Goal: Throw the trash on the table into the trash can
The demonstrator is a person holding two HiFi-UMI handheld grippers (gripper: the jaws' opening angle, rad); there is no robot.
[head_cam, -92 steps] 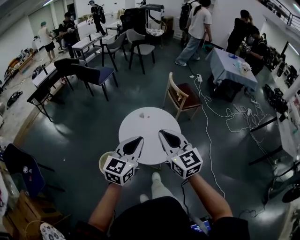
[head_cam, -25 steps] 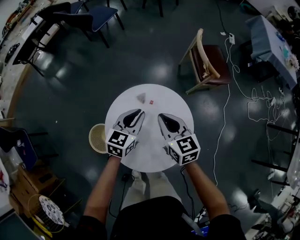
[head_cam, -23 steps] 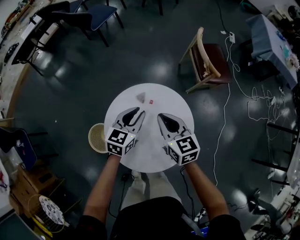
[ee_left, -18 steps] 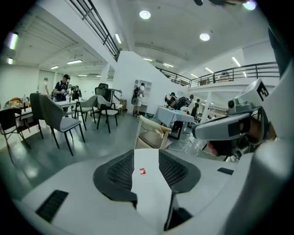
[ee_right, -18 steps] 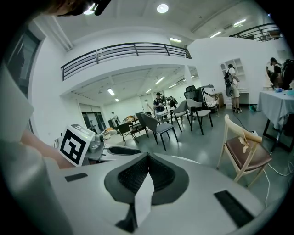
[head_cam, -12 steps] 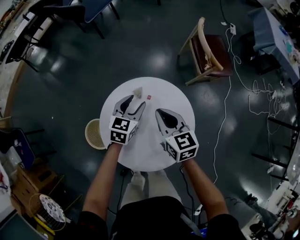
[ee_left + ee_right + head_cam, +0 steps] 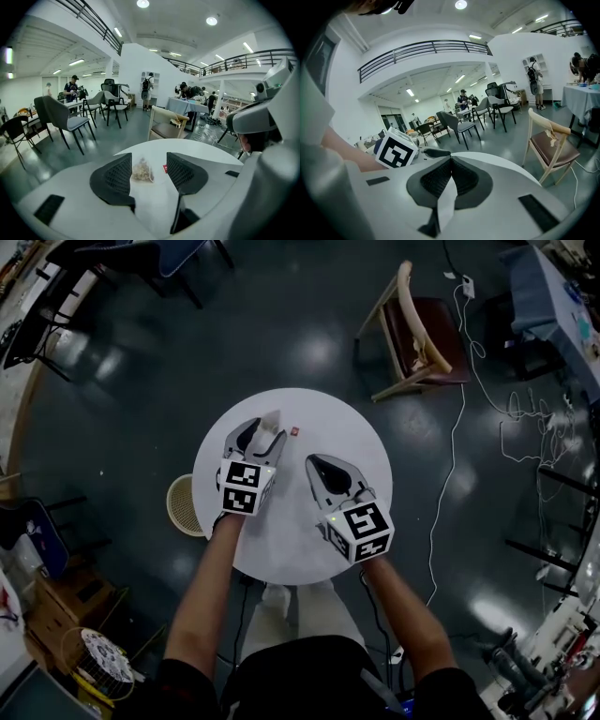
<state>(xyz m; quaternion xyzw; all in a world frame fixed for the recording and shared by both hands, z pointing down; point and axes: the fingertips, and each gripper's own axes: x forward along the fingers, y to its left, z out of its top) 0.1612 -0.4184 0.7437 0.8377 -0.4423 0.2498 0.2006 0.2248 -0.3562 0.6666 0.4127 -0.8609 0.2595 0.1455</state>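
Note:
A small tea bag (image 7: 272, 418) with brownish contents lies on the far side of the round white table (image 7: 356, 465), a red tag (image 7: 294, 431) just to its right. My left gripper (image 7: 261, 433) is open; its jaws have just been opening. In the left gripper view the tea bag (image 7: 141, 170) shows in the gap of my left gripper (image 7: 149, 160), just ahead of the tips, and no pad touches it. The red tag (image 7: 165, 168) lies beside the right jaw. My right gripper (image 7: 312, 463) hovers over the table's middle, shut and empty (image 7: 451, 158). A woven beige trash can (image 7: 185, 505) stands on the floor at the table's left.
A wooden chair with a dark red seat (image 7: 412, 329) stands beyond the table to the right. White cables (image 7: 450, 474) trail over the dark floor on the right. Dark chairs (image 7: 141, 259) stand at the far left. People stand far off (image 7: 146, 91).
My left gripper has moved forward and down to the tea bag and its jaws have opened wide. The right gripper sank slightly and stayed shut.

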